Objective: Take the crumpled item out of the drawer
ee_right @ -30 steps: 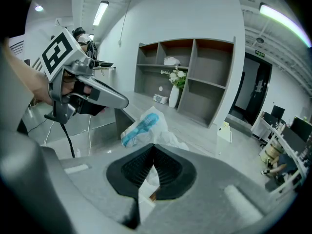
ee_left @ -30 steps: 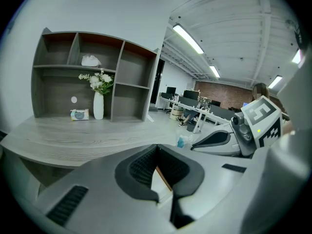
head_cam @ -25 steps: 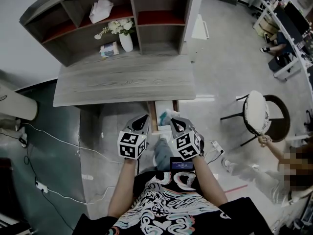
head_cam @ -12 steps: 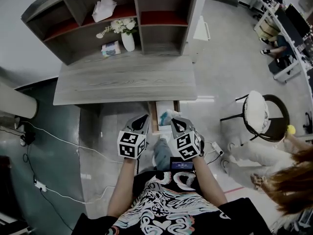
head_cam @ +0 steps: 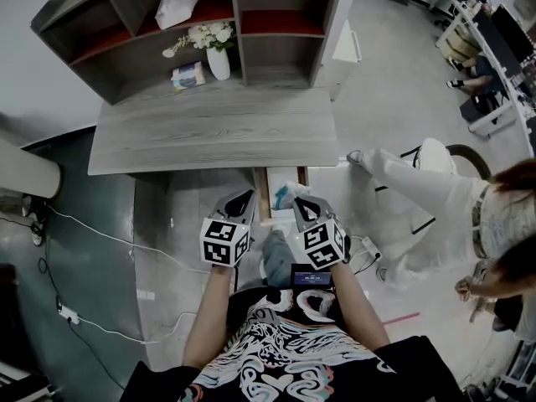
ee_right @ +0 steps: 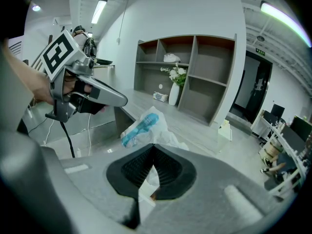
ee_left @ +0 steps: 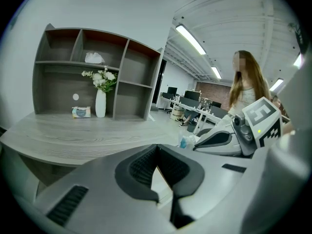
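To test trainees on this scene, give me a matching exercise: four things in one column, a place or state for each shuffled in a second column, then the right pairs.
Things
1. crumpled bag
2. left tongs
3. vase of flowers
4. white wad

Place or state
A. lies on the upper shelf board
B. shut, with nothing between them
C. pinched in the right tongs
D. stands in the lower shelf bay beside a small box

Pairs: 1-C, 2-B, 3-D, 4-A
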The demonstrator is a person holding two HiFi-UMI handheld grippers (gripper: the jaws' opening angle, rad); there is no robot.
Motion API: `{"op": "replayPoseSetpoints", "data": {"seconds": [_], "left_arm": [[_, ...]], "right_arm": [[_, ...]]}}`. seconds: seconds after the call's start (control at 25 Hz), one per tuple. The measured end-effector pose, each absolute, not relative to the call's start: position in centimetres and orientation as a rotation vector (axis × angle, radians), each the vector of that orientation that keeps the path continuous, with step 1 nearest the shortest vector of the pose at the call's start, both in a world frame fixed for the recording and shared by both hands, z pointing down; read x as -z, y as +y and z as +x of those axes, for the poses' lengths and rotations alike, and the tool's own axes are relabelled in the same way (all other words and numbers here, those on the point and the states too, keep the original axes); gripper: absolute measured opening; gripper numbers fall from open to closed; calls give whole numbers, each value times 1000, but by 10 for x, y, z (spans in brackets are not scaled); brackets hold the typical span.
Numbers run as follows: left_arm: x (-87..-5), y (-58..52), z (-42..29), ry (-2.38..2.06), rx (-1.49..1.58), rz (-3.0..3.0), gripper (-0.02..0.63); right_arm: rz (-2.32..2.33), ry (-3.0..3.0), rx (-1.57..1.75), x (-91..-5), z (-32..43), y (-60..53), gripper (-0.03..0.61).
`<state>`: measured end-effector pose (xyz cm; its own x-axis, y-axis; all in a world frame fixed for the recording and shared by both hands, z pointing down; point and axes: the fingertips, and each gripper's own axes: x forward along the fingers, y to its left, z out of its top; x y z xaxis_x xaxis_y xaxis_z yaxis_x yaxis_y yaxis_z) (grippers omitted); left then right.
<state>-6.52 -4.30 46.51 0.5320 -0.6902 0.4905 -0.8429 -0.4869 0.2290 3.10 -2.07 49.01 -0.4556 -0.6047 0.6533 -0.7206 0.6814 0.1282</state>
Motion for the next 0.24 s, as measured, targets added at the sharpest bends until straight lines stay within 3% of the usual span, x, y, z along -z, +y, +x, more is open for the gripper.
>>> {"op": "replayPoseSetpoints", "data": {"seconds": [0.24], "left_arm": [[-468,-51,-63,-1239,-462,2332,0]], "right_arm": [[1009,-2205,-221,-492,32,-28,8]]}}
